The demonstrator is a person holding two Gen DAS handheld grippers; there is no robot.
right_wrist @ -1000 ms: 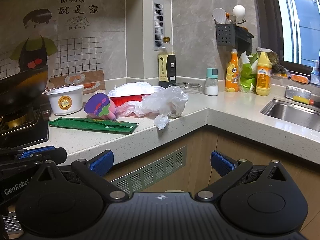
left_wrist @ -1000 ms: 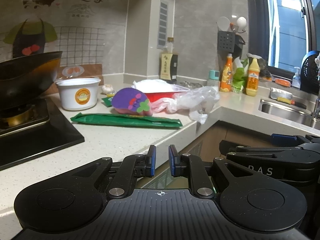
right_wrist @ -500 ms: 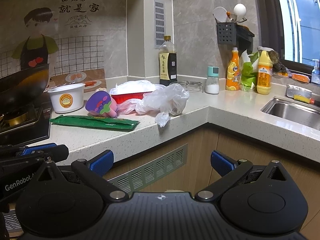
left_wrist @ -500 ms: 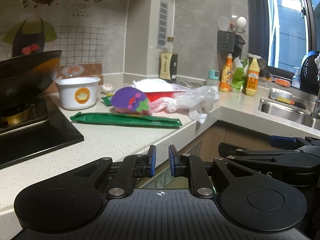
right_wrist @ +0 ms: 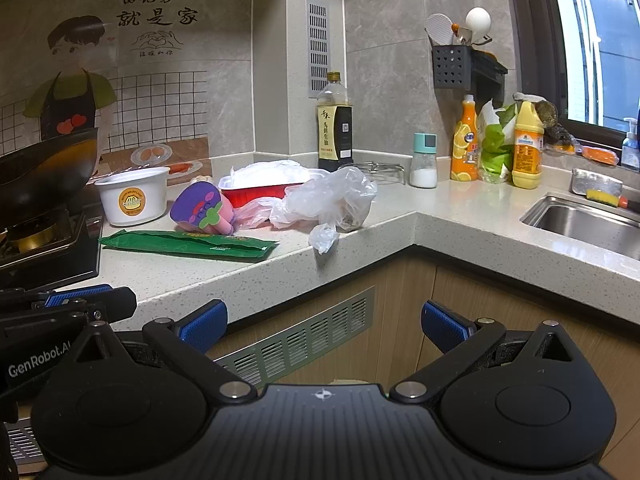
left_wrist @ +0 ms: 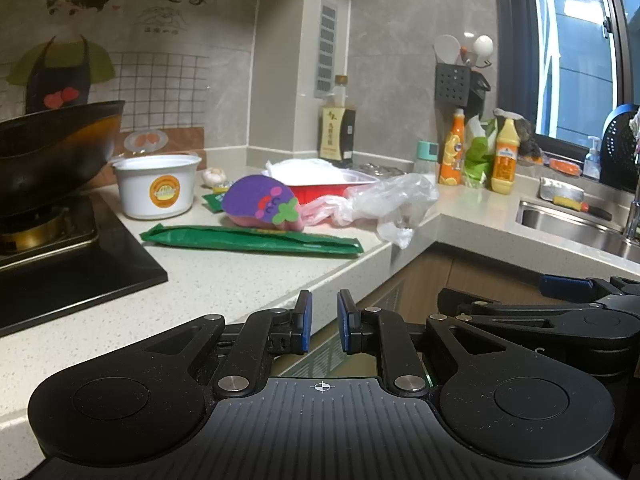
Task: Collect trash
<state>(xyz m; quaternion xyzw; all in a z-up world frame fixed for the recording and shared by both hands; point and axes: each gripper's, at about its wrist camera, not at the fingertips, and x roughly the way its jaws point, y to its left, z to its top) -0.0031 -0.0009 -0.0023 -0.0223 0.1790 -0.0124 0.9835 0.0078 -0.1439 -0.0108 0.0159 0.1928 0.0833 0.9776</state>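
Trash lies on the counter corner: a long green wrapper [left_wrist: 252, 239] [right_wrist: 188, 243], a crumpled clear plastic bag [left_wrist: 390, 200] [right_wrist: 326, 200] hanging over the counter edge, a purple and pink packet [left_wrist: 260, 202] [right_wrist: 200, 208], a red tray [left_wrist: 332, 188] [right_wrist: 256, 194] with white plastic in it, and a white paper bowl [left_wrist: 157, 186] [right_wrist: 133, 196]. My left gripper [left_wrist: 322, 322] is nearly shut and empty, short of the counter edge. My right gripper [right_wrist: 324, 322] is open and empty, in front of the cabinet below the counter.
A black wok [left_wrist: 48, 152] sits on the stove [left_wrist: 72, 272] at the left. A soy sauce bottle [right_wrist: 335, 128], a salt shaker [right_wrist: 424, 156] and orange and yellow bottles [right_wrist: 466, 140] stand at the back. A sink [right_wrist: 588, 224] is at the right.
Both grippers have risen and moved slightly toward the counter. Their jaws have not changed.
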